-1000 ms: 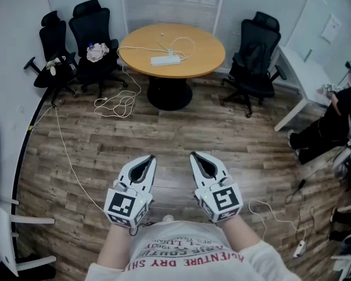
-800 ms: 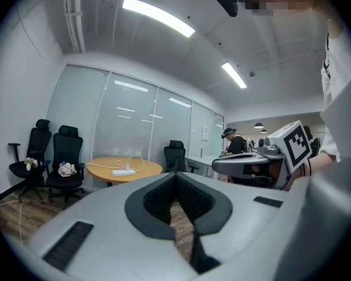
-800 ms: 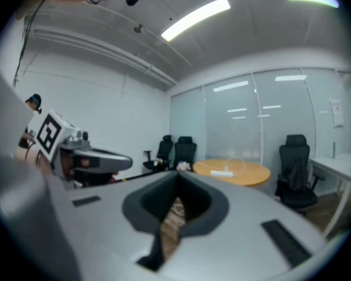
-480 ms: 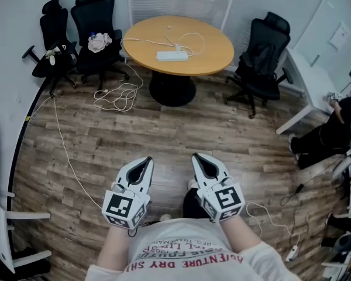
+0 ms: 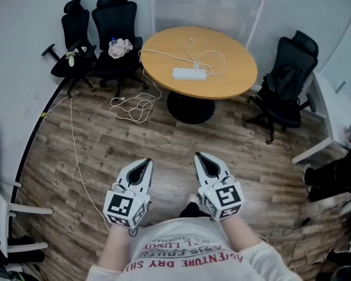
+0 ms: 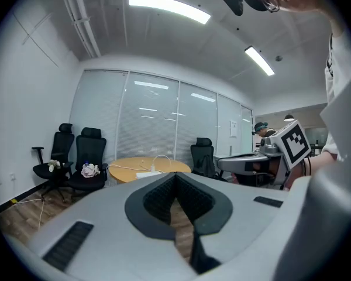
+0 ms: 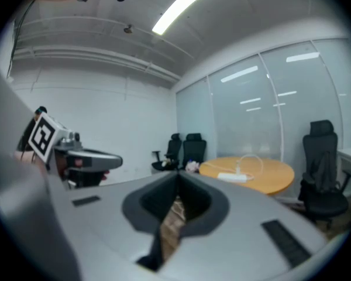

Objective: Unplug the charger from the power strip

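A white power strip (image 5: 189,74) lies on the round wooden table (image 5: 228,84) at the far side of the room, with a white charger cable (image 5: 213,59) looping beside it. Whether a charger sits in it is too small to tell. My left gripper (image 5: 147,162) and right gripper (image 5: 200,156) are held side by side in front of my body, far short of the table. Both are shut with nothing between the jaws. The strip also shows small in the left gripper view (image 6: 147,173) and in the right gripper view (image 7: 231,177).
Black office chairs (image 5: 118,34) stand left of the table, another chair (image 5: 286,81) to its right. A white cable (image 5: 131,105) lies coiled on the wooden floor and trails along the left. A white desk (image 5: 330,122) and a seated person (image 5: 339,171) are at the right.
I have walked toward the table: it looks nearer and has shifted right in the head view. Both grippers keep their pose before my body and stay shut.
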A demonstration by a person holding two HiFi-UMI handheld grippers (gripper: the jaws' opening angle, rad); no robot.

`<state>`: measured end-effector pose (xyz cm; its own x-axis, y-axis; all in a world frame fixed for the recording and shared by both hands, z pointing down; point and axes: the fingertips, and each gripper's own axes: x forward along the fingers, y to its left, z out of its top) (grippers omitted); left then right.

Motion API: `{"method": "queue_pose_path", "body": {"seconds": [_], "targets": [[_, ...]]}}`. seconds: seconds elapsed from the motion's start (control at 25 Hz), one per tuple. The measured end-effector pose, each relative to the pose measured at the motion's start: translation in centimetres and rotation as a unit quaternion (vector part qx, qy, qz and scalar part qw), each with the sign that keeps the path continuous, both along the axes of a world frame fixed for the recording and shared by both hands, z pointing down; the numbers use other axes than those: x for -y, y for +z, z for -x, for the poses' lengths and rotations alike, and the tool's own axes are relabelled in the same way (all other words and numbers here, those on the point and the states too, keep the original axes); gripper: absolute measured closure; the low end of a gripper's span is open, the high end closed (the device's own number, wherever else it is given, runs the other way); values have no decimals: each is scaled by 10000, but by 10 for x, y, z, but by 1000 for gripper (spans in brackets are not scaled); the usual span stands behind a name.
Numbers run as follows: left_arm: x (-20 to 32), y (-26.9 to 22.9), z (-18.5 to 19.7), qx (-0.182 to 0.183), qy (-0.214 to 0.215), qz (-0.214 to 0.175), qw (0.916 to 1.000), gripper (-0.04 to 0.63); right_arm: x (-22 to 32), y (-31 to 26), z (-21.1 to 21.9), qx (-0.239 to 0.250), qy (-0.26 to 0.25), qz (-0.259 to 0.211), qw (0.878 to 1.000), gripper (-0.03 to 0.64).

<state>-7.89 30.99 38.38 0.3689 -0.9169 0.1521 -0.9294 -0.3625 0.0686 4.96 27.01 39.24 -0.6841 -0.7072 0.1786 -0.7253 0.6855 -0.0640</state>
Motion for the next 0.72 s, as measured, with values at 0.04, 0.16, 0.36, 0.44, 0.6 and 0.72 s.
{"method": "queue_pose_path", "body": {"seconds": [0.04,0.16,0.36,0.44,0.6,0.72], "targets": [[14,-2,-3,-6,-76,-17,10000,563,15,-2,-3,-8,-79,-17,10000,588],[58,-5,-20,-53,-247,-66,9997,563,60,-6,-22,-55,-275,-99,9996,588],[139,-7,-65,107,-236,-191,9995,563,144,-12,-63,23,-257,-259,9993,588],[161,-6,-77,146,-194,-184,9995,563,168,-12,-70,65,-269,-254,9993,588],[195,-5,-90,226,-74,-100,9997,563,199,-9,-78,102,-264,-171,9995,588],[221,1,-87,203,-90,-34,9997,563,221,0,-81,80,-198,-97,9997,588]]}}
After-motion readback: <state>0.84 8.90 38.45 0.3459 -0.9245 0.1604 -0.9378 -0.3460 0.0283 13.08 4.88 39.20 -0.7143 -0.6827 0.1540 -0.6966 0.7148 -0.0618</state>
